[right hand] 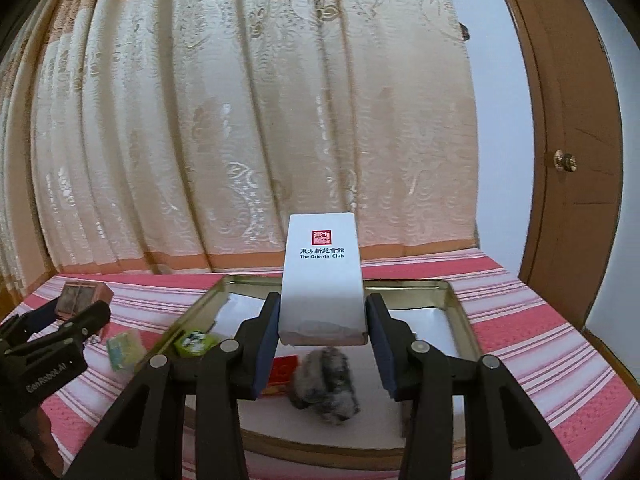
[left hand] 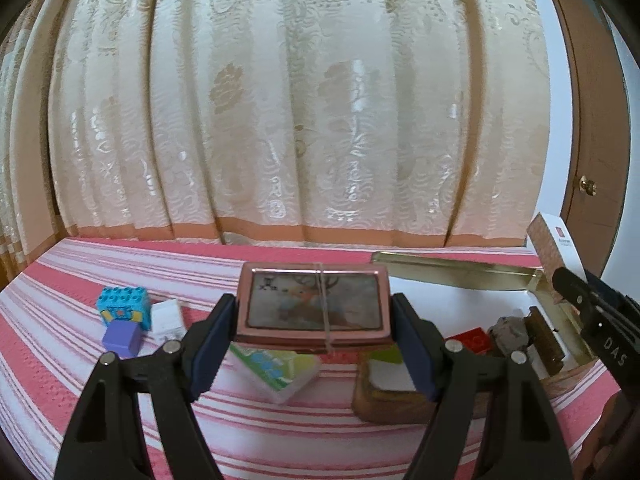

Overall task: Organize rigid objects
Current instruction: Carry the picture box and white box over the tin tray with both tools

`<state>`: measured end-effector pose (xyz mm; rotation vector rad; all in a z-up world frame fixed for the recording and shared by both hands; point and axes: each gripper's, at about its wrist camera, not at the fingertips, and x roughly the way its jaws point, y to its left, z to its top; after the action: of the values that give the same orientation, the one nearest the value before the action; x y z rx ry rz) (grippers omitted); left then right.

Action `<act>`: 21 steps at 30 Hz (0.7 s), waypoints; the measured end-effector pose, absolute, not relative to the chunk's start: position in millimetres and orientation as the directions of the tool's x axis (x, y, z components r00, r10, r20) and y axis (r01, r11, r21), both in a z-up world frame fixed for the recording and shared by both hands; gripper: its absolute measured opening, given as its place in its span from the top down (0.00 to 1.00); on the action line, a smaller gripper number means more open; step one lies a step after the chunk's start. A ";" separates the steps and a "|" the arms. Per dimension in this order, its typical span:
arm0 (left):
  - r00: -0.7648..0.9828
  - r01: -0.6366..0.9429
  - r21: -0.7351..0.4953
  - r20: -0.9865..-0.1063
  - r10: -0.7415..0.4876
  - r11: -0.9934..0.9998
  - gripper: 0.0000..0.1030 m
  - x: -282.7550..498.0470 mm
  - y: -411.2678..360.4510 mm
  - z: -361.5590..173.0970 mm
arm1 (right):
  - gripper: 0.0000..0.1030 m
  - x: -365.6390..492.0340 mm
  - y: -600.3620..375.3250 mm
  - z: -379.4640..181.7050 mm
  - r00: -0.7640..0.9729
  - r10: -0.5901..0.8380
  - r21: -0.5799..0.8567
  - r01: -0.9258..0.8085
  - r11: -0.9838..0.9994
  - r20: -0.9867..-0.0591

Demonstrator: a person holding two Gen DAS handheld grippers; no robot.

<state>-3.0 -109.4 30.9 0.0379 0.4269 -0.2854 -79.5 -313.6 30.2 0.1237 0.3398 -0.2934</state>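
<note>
Pink-striped bedding point(left hand: 80, 380) carried scattered items; left gripper point(left hand: 314, 320) clamped a pink-rimmed picture tin point(left hand: 314, 304) by its ends, right gripper point(right hand: 322, 320) pinched a white card box point(right hand: 322, 280) above the gold tray point(right hand: 460, 312), presumably for packing

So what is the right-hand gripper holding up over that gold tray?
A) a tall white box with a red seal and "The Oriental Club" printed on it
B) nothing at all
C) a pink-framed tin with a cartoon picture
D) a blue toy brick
A: in the right wrist view the right gripper clamps the white box by its sides, above the gold tray; the pink-framed tin is in the left gripper.
</note>
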 end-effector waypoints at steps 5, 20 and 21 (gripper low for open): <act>0.865 0.308 -0.019 -0.410 -0.289 0.951 0.26 -3.4 -127.6 34.0 | 0.56 -82.4 -329.4 29.6 0.893 -0.286 0.070 0.329 0.942 -0.346; 0.841 0.378 -0.003 -0.418 -0.345 0.926 0.26 -1.6 -181.0 36.1 | 0.56 -84.8 -362.8 29.1 0.876 -0.327 0.064 0.371 0.926 -0.355; 0.839 0.382 0.001 -0.420 -0.346 0.924 0.26 -1.5 -185.6 35.3 | 0.56 -84.5 -364.7 28.8 0.875 -0.329 0.062 0.373 0.926 -0.357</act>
<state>-1.5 -185.6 35.3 0.0862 0.4280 -0.3858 -84.5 -364.7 28.8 0.1308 0.3488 -0.3675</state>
